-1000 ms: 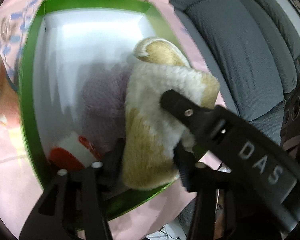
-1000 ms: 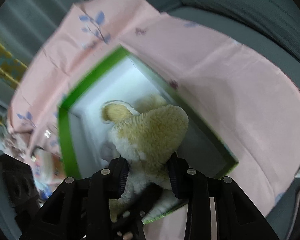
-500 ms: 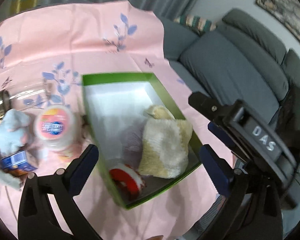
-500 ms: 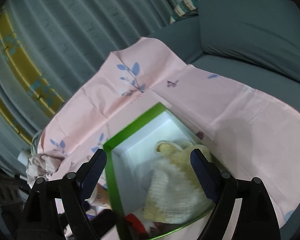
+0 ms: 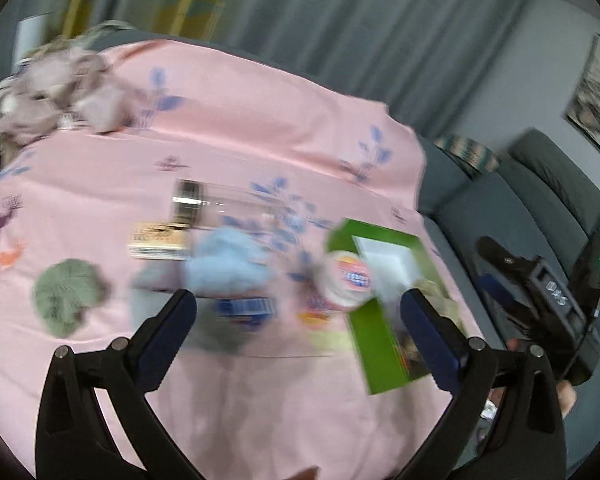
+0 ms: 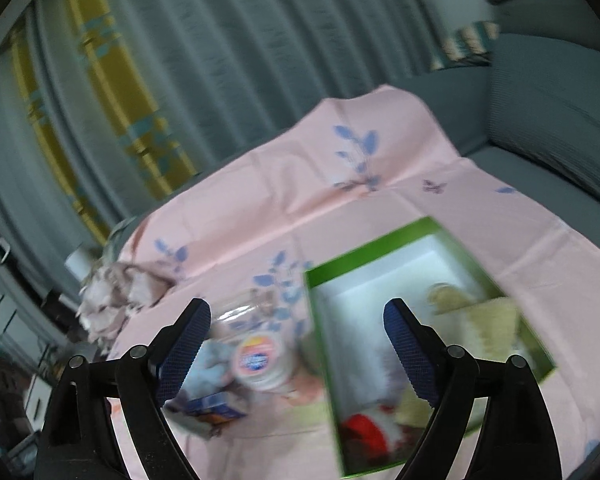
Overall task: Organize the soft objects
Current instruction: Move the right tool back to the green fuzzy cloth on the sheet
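1. Hanging wide open and empty over the pink cloth (image 5: 260,392) – left gripper (image 5: 298,314).
2. Opening with nothing between its jaws – right gripper (image 6: 296,336).
3. Lying inside the green box (image 6: 380,246), clear only in the right view: cream plush toy (image 6: 488,320).
4. Showing only in the left view: a green, possibly knitted, soft thing (image 5: 66,294).

1. The cloth (image 5: 260,128) is pink with blue leaf sprigs.
2. The box (image 6: 380,248) is green outside, white inside.
3. The plush (image 6: 488,320) in it is cream and tan.
4. A second toy (image 6: 364,432) is red and white.
5. The blue toy (image 5: 228,264) is pale.
6. The round pad (image 5: 66,296) is grey-green.
7. The curtain (image 6: 220,60) is grey with yellow bands.
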Tool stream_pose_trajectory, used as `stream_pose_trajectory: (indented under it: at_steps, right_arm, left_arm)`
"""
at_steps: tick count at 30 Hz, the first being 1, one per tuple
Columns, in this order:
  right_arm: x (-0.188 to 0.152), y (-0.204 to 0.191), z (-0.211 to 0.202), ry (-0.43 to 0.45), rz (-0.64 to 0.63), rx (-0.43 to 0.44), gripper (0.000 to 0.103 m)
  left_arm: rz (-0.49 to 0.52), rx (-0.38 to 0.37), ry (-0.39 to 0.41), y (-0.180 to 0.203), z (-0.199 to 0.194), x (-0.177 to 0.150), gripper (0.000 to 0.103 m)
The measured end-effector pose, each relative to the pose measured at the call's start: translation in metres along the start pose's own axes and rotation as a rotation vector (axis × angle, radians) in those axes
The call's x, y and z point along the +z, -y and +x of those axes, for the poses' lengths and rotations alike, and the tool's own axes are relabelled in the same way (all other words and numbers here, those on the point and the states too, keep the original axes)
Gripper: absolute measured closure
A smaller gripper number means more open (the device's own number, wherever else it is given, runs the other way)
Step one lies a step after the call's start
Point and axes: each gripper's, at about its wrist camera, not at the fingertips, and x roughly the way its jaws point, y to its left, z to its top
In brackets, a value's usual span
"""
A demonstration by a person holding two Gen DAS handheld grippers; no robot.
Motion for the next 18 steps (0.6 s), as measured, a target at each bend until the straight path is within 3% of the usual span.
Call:
stream_pose_trajectory:
  at_steps: [6,9,13,15,18]
  right_arm:
    - [-0.014,-0.047,0.014,-0.094,-0.037,0.172,0.014]
    - [-0.026,-0.075,0.028,-0.167,-0.051,0.235,0.014]
    - [-0.052,-0.119,0.056,-0.302,-0.137,0.287,0.014]
    - [-0.064,-0.143,0.074,-0.381,-0.174,0.297,0.014]
    - [-0.076,-0.178,0.101,-0.495,-0.221,0.325,0.014]
  left_arm:
    - [-0.140,0.111,0.023,-0.079,-0.017,-0.001,0.001]
    - [-0.228,0.273,0.039,-0.122,-0.011,-0.011,0.002]
    - [-0.246,0.406,-0.084,-0.158,0.016,-0.016,0.003]
    - [-0.263,0.417,-0.128,-0.167,0.021,-0.017,0.005]
    - [-0.283,0.361,-0.141,-0.171,0.020,-0.018,0.004]
